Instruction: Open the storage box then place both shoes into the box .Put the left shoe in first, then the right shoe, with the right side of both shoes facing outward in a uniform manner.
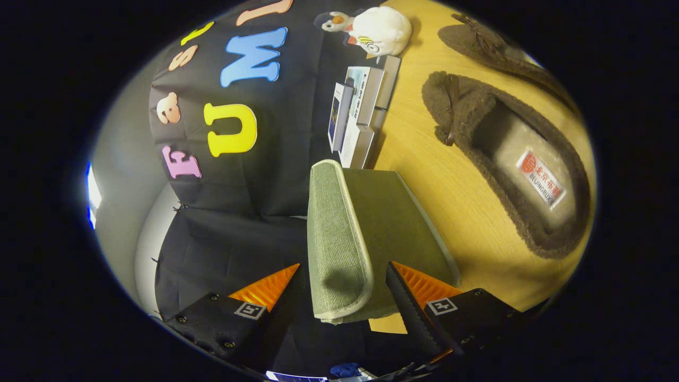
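The nearer brown shoe [509,159] carries a white and red tag on its insole; no label is read off here. The view is rolled sideways, so the wooden table [451,185] stands up along one side and the booth's black cloth wall fills the other. The tool [342,286] is spread apart, its two fingers either side of a grey-green fabric lid [345,233] of the box, which stands on edge between them; the pictures do not make clear whether either finger touches it, and it is not pinched by both. The nearer shoe lies on the table well beyond and to one side of the fingers, opening facing the camera. A second brown shoe [493,45] lies farther off. Beyond the lid stand a few small boxes [360,114], and past them a white plush toy [379,29].
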